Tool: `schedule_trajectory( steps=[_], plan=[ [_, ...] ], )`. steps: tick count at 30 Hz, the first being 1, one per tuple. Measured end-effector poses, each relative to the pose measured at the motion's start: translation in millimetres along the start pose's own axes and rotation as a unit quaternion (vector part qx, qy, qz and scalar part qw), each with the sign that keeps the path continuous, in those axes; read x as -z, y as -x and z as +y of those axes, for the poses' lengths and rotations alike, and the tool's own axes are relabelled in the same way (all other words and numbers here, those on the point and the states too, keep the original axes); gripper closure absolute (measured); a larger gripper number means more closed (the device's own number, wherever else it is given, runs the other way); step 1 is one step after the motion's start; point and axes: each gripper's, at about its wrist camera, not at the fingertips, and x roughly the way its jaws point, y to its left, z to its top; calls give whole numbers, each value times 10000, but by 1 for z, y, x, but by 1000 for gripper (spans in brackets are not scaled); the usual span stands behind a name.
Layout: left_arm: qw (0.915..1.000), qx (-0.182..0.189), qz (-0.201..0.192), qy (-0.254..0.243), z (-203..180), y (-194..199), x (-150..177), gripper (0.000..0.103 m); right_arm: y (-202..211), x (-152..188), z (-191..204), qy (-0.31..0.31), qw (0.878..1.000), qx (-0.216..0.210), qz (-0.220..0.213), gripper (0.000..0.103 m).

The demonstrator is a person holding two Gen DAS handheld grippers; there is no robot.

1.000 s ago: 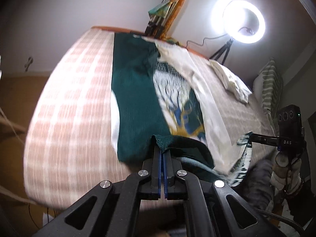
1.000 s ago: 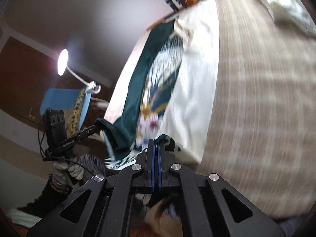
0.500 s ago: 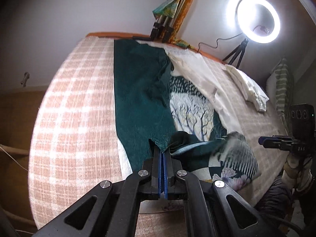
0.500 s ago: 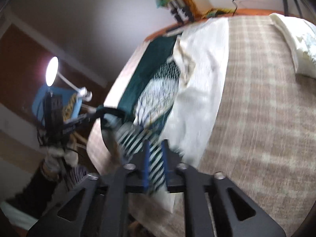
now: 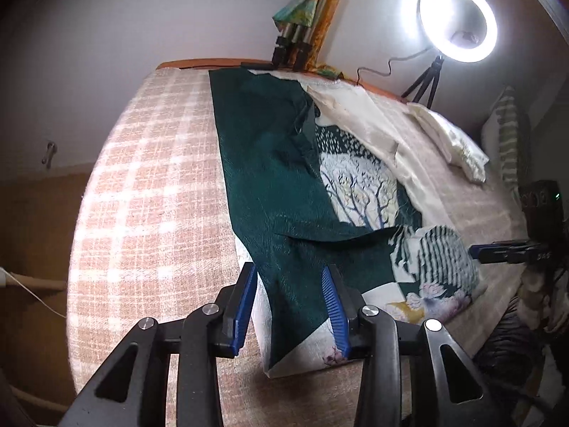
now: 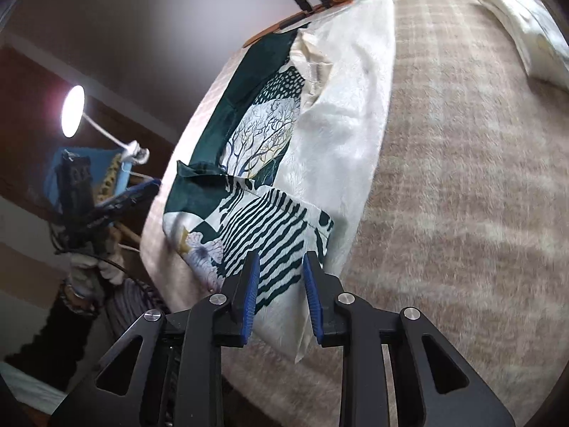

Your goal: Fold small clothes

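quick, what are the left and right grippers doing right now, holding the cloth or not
Left gripper: open, holding nothing; the printed garment lies flat between its fingers.
Right gripper: open, holding nothing; it is over the garment's striped end.

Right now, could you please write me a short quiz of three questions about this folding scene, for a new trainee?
1. True or false: the left gripper is clamped on the green patterned garment.
2. Multiple choice: the folded-over near end of the garment, seen from the right wrist, shows which pattern? A) red dots B) dark and white wavy stripes C) plain yellow
3. Fill in: the garment lies on a checked ____.

Key:
1. False. Its jaws stand open, one on each side of the cloth.
2. B
3. blanket. The right gripper is open too.
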Motion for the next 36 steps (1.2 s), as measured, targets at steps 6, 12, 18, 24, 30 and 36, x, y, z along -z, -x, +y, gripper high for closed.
schedule_trajectory(
  steps=[6,12,18,24,30,36],
  plan=[
    [9994,-83,109,-306,-16,-27,-2,97,-12,14,12,178,9994,268,157,76],
    [9988,-234,73,-413,-14,-18,-2,103,-9,16,41,748,9969,249,15,77],
    [9995,-225,177,-112,6,-19,7,103,-3,5,1,-235,9995,-148,-157,65],
    [9994,0,130,-306,-6,-15,9,103,-20,0,-21,-806,9931,-833,167,65],
    [9985,-53,180,-520,-15,-17,8,103,-15,-1,-25,-889,9860,-1385,281,55],
    [9993,-45,166,-341,-10,-21,7,103,-34,-23,-42,-1366,9812,-1340,247,58]
  ],
)
